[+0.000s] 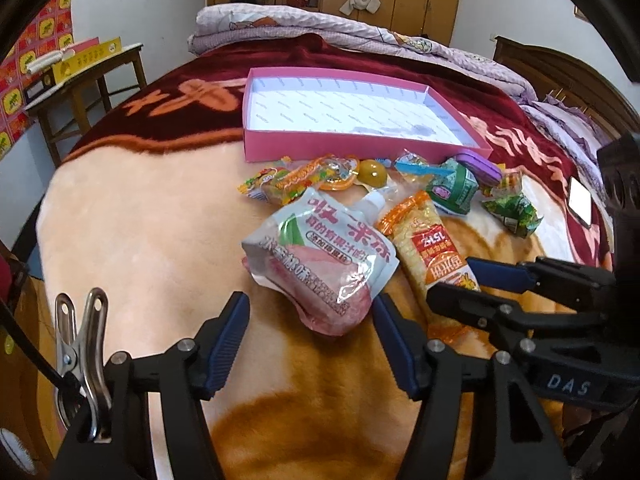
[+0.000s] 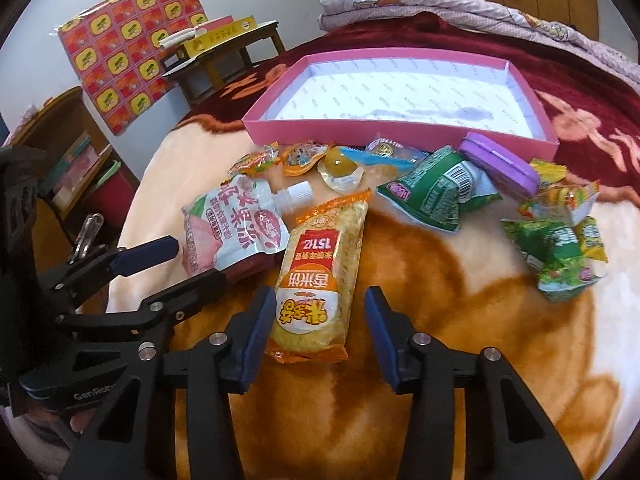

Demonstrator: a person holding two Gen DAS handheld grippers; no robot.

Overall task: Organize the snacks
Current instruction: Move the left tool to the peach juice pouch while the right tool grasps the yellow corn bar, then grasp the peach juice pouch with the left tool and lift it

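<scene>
A pink shallow box with a white inside lies on the blanket. Snacks lie in front of it. My left gripper is open, its jaws on either side of the near end of a pink jelly pouch. My right gripper is open around the near end of an orange rice-cracker pack. Each gripper also shows in the other view, the right one and the left one. A green packet and a purple case lie farther right.
Small candies, a yellow jelly cup and more green and yellow packets lie near the box. A phone lies at the right. Folded quilts are behind. A small wooden table stands left of the bed.
</scene>
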